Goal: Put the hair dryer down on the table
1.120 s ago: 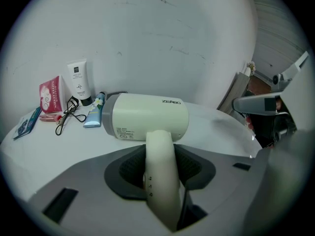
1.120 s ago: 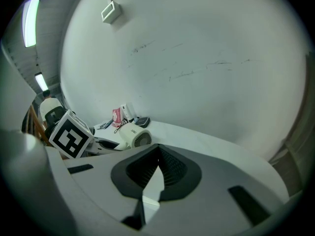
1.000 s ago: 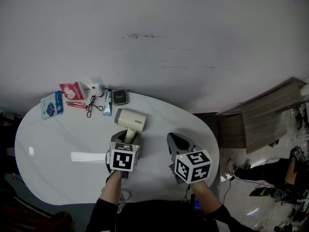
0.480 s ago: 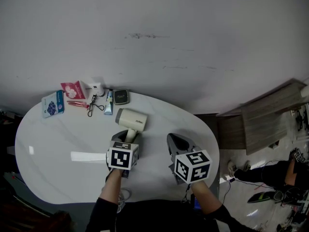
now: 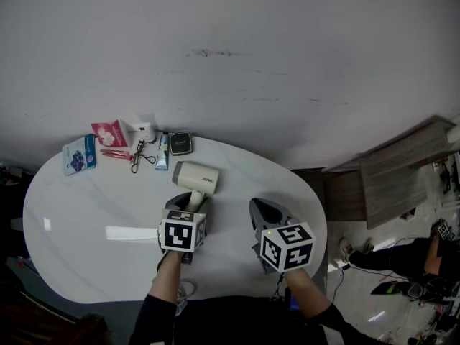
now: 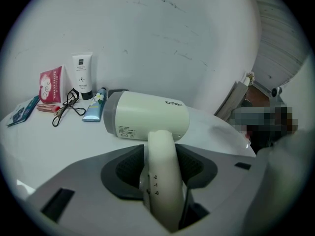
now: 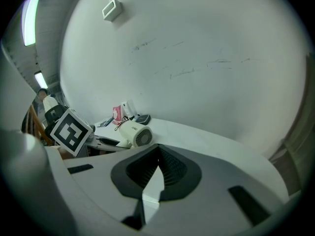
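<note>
Head view: hair dryer (image 5: 195,178) down on the white table (image 5: 79,207), fat end toward the wall, handle (image 5: 194,197) pointing back into the left gripper (image 5: 190,202). Right gripper (image 5: 264,208) just beside it, over the table. By the wall, well apart, a blue packet (image 5: 77,155), a pink packet (image 5: 108,133), an eyelash curler (image 5: 136,158) and a tube (image 5: 160,152).

Left gripper view: jaws opening wide, handle between them, a little gap on each side, pads not pressing. Fat end lying on the table just ahead.

Right gripper view: jaws closed together at the tips, nothing between them. Hair dryer off to the left on the table, next to the left gripper's marker cube (image 7: 71,130).
</note>
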The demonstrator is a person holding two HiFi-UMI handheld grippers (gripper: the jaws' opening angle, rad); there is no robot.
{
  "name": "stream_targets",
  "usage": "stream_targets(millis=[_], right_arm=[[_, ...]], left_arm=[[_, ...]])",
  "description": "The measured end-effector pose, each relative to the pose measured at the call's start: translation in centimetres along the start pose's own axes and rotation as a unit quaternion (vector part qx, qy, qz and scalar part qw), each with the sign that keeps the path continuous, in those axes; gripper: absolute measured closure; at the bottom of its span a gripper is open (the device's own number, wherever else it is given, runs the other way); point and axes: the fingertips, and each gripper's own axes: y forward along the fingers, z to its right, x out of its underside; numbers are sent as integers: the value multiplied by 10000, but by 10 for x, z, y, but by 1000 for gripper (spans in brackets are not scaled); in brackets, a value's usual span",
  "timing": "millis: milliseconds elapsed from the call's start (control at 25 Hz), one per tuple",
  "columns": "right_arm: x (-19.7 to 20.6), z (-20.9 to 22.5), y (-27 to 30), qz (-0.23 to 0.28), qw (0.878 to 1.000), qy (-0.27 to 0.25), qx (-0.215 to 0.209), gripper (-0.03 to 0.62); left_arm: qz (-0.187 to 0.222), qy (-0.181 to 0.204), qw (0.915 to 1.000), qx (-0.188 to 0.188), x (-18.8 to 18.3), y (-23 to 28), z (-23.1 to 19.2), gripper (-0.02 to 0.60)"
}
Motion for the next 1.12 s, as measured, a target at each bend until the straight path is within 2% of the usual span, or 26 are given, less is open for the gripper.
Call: stream_targets(millis=[680,1120], right_arm=[[-2,-10,-5,62,9999,-109,-55,594],[-3,-25,-14,145,9995,-228,-177,594]], left_arm=[[472,-110,9988,95,-19,-35,4,385],[714,-233,9972,34,-19,-61,2,489]])
